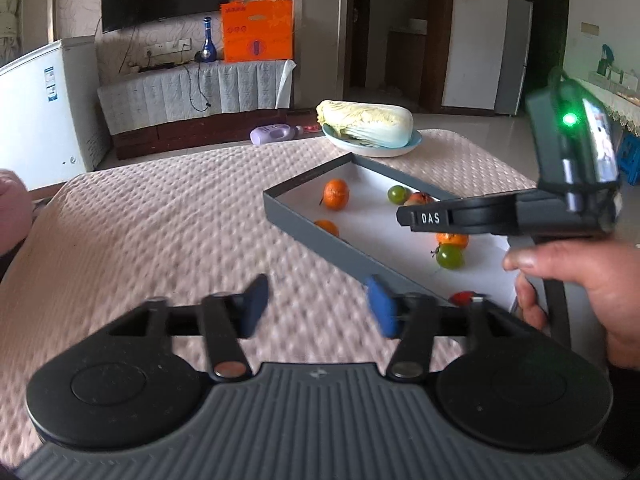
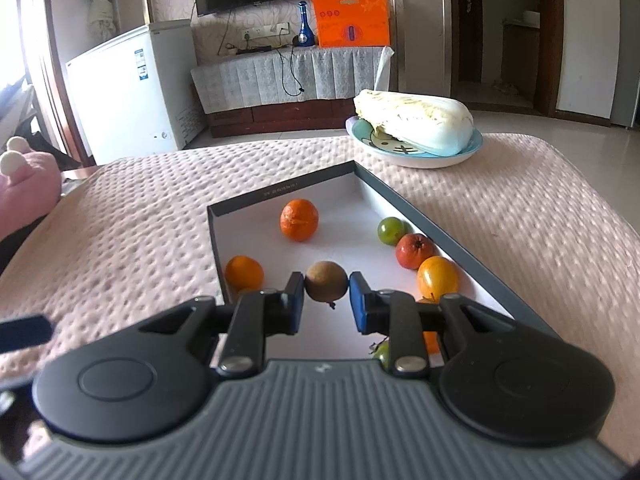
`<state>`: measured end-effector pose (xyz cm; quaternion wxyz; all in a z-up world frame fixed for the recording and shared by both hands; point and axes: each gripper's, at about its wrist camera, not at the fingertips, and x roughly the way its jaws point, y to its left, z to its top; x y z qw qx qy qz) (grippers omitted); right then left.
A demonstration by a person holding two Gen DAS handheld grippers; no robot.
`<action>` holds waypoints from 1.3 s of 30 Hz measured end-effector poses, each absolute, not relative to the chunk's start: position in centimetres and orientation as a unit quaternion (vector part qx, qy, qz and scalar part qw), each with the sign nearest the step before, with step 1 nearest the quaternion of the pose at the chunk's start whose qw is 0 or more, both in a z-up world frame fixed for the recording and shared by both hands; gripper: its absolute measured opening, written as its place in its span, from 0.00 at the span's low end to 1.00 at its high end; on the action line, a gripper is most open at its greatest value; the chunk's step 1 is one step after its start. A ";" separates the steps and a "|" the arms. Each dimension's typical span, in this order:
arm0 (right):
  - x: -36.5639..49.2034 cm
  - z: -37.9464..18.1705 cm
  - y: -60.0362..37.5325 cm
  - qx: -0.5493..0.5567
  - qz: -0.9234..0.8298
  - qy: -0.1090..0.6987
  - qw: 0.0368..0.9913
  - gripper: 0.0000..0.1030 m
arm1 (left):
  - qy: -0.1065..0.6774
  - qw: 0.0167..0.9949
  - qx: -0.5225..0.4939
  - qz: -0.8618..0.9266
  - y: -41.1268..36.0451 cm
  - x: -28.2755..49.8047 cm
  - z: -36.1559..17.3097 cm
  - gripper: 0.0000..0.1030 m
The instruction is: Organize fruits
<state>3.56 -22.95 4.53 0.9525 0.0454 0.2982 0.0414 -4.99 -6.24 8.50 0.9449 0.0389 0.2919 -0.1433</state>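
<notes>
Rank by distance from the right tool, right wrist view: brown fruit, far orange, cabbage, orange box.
1. brown fruit: gripped by the right tool.
2. far orange: in the tray, far left.
3. cabbage: on its plate beyond the tray.
4. orange box: by the wall.

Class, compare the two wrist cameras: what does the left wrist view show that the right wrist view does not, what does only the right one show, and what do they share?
Only the left wrist view: the open, empty left gripper over the quilted tablecloth, the right hand holding its tool, and a purple bottle on the floor.

Only the right wrist view: the right gripper shut on a brown round fruit, and a yellow-orange tomato.

Both: the grey box with oranges, a green tomato, and the napa cabbage on its plate.
</notes>
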 end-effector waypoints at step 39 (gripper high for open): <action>-2.2 6.6 -28.2 0.049 0.030 0.264 0.963 0.56 | 0.260 0.963 0.032 0.066 -7.0 -1.1 9.1 0.97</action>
